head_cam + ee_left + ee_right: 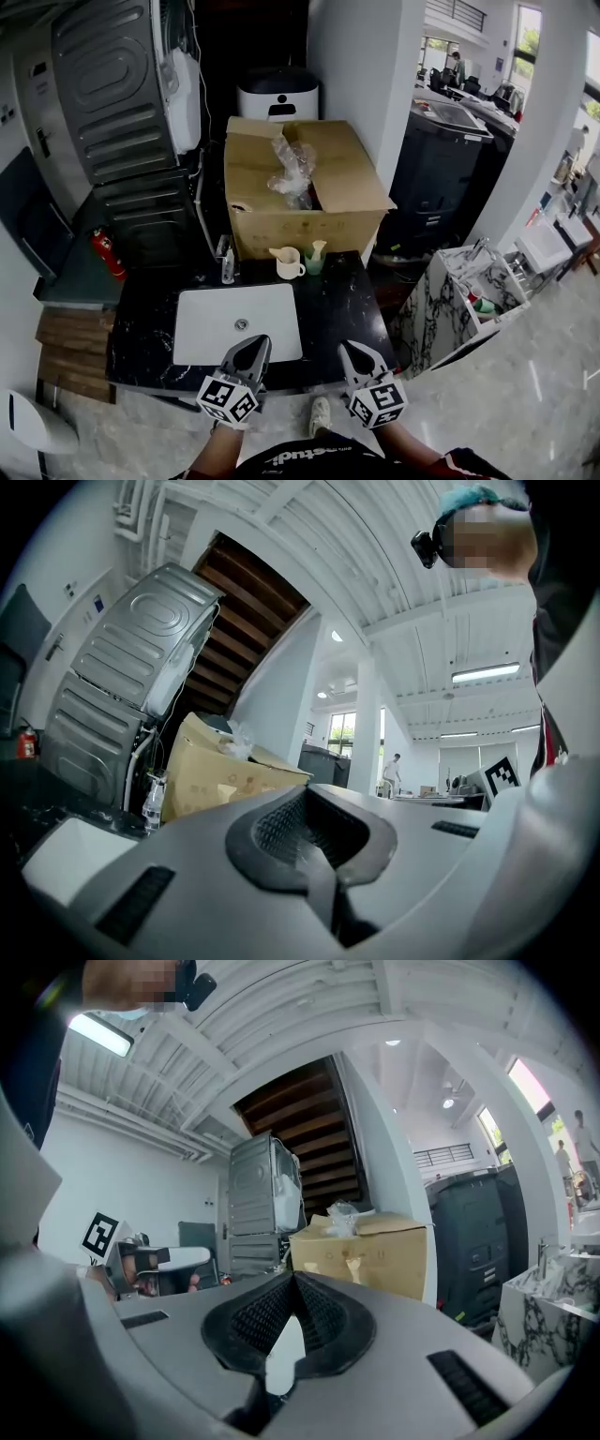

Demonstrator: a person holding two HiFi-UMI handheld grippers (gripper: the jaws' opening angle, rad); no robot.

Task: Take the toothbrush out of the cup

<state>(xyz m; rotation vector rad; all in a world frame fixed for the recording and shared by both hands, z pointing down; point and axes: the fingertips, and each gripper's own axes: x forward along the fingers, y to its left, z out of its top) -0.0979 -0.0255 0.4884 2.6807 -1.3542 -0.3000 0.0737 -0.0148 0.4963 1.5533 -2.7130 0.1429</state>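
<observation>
Left gripper (262, 341) and right gripper (345, 347) clenched, empty, at worktop (349, 302) front edge. Cup (291, 265) straight ahead at back edge, roughly midway between them; toothbrush too small to make out.

Your surface (342, 300) looks like glossy black veined stone, its basin (211, 328) smooth matt white. The cup (291, 264) is smooth. The box (281, 225) is matt brown cardboard, holding crinkled clear plastic film (291, 169).

From above the near edge, the head view looks steeply down over the whole tabletop (337, 305) to the cardboard box (309, 202) at its far edge. Cameras on the left claw (251, 349) and right claw (354, 352) sit close behind their jaws, facing level toward that box, shared by all views.
</observation>
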